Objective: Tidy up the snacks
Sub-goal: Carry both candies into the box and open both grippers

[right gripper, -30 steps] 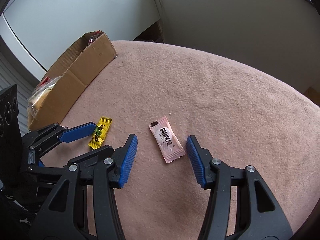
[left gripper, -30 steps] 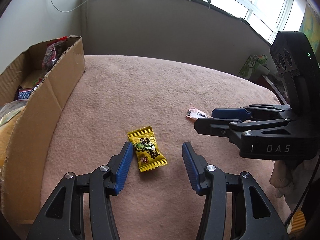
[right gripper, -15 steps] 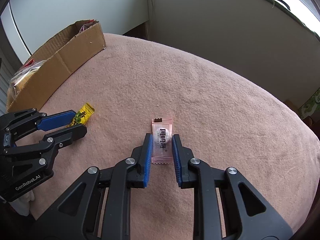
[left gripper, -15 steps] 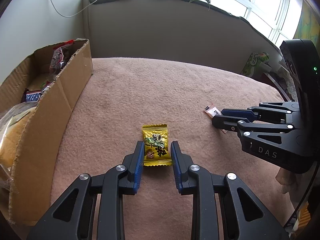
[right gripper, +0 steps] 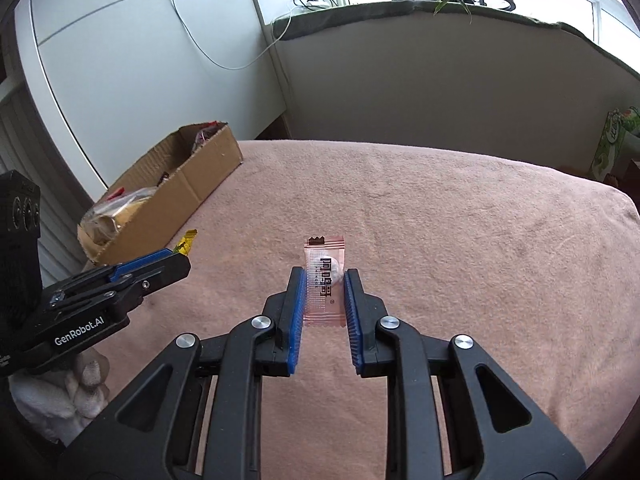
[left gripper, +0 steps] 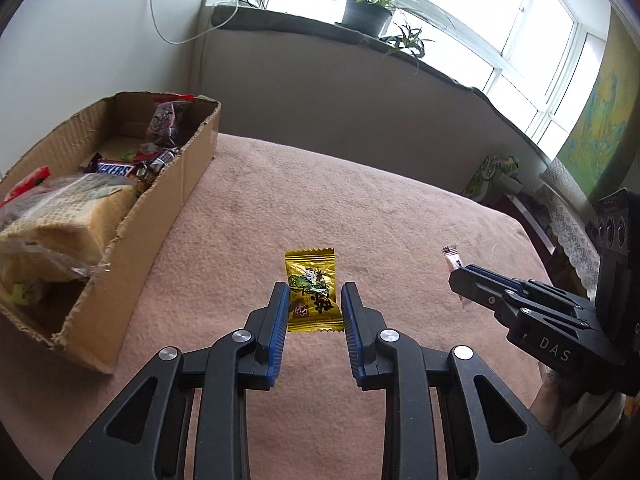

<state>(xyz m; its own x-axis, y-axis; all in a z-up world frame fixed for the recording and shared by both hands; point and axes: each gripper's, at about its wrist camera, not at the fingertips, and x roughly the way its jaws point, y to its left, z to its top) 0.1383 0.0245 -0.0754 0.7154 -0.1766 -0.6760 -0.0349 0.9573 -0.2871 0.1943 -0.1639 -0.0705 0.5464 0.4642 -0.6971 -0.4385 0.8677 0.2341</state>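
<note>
Left tool (left gripper: 313,296) around crinkly yellow sachet (left gripper: 311,289)

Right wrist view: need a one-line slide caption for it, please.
Right gripper shut on a pink candy packet above the pink blanket, cardboard snack box far left.

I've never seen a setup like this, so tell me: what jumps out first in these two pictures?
Two black grippers with blue pads, each pinching a small snack above a pink blanket. The left gripper holds a yellow candy packet; the right gripper holds a pink wrapped sweet. Off to the left sits an open cardboard box already filled with snacks.
</note>
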